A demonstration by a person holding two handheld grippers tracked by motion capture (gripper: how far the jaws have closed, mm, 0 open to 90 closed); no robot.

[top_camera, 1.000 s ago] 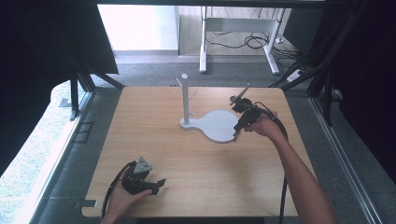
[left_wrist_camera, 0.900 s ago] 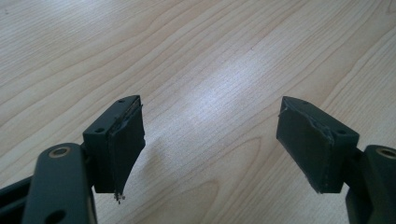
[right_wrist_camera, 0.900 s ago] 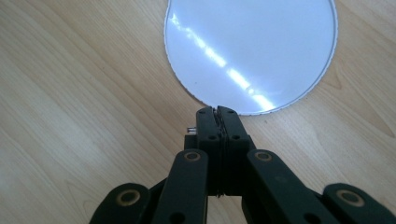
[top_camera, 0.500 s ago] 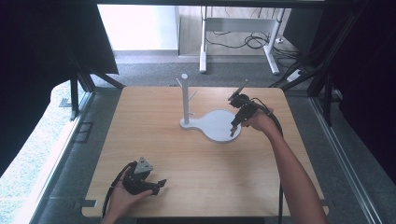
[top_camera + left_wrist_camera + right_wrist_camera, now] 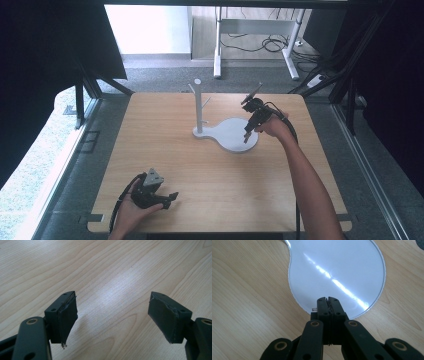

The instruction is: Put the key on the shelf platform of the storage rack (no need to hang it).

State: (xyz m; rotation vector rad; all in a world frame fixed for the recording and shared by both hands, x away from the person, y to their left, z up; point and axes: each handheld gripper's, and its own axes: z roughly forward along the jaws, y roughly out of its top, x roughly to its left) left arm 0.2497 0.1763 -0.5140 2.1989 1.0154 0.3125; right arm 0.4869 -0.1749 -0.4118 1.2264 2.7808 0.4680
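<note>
Your right gripper, jaws clenched on nothing, hovers over the white stand base at mid-table, apparently not touching, so dipping could skid it, while your left gripper rests released near the front edge.

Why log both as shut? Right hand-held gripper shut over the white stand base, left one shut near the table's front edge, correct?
Not quite. The left hand-held gripper is open: the left gripper view shows its jaws wide apart over bare table. The right hand-held gripper is shut over the white stand base.
</note>
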